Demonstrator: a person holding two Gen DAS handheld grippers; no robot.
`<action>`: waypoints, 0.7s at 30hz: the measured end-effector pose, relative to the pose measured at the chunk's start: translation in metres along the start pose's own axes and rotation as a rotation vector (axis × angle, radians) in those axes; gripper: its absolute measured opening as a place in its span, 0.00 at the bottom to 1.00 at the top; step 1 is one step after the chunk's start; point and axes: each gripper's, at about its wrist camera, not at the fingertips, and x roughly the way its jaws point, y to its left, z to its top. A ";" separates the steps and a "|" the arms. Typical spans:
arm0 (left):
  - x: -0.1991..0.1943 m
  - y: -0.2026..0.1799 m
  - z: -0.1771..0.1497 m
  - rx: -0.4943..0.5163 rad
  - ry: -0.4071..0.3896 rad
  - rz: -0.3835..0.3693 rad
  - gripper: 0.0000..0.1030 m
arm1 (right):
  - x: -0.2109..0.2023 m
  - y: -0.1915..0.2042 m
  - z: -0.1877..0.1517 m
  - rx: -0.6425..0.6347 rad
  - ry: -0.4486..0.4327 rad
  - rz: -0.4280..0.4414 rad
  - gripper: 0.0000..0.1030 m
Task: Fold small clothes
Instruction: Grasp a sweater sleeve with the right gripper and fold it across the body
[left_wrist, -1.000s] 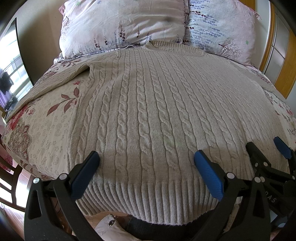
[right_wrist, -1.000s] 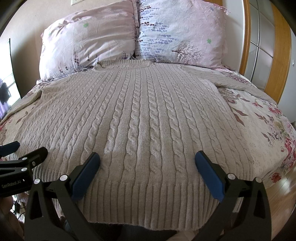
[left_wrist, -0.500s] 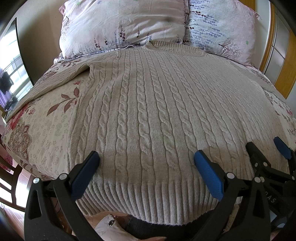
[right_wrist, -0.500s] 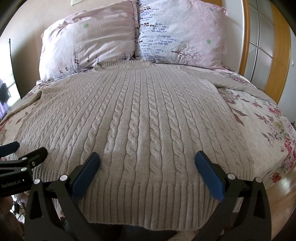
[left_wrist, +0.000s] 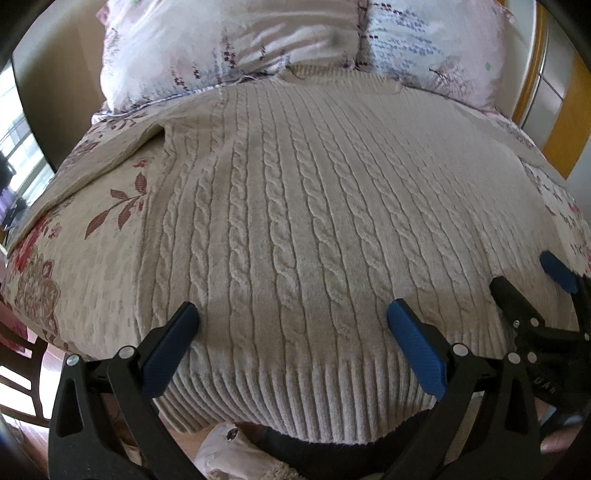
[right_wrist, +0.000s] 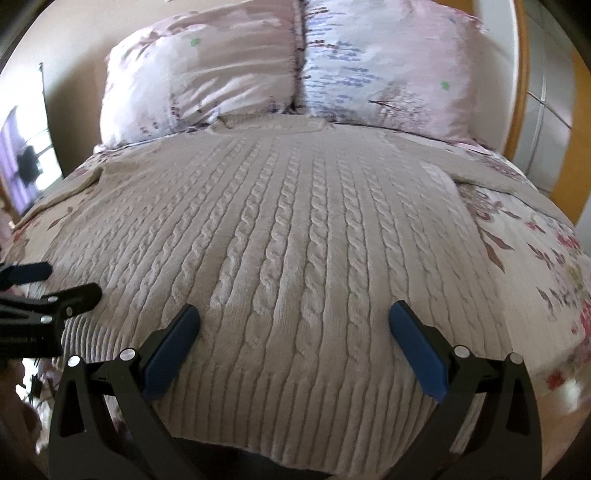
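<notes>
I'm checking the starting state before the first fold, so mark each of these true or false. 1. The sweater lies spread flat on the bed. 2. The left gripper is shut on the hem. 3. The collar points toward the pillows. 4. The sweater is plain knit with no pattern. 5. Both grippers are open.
1. The sweater lies spread flat on the bed. True.
2. The left gripper is shut on the hem. False: its jaws stand wide apart, holding nothing.
3. The collar points toward the pillows. True.
4. The sweater is plain knit. False: it is cable-knit with a ribbed hem.
5. Both grippers are open. True: the right gripper is open too.
</notes>
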 end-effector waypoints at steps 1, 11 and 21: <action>0.001 0.000 0.001 0.006 0.007 -0.002 0.98 | 0.001 -0.002 0.002 -0.010 -0.002 0.023 0.99; -0.003 0.016 0.051 0.051 -0.074 0.047 0.98 | 0.004 -0.136 0.079 0.426 -0.038 0.107 0.99; 0.021 0.030 0.132 0.023 -0.080 0.004 0.98 | 0.072 -0.299 0.112 0.981 0.030 -0.020 0.59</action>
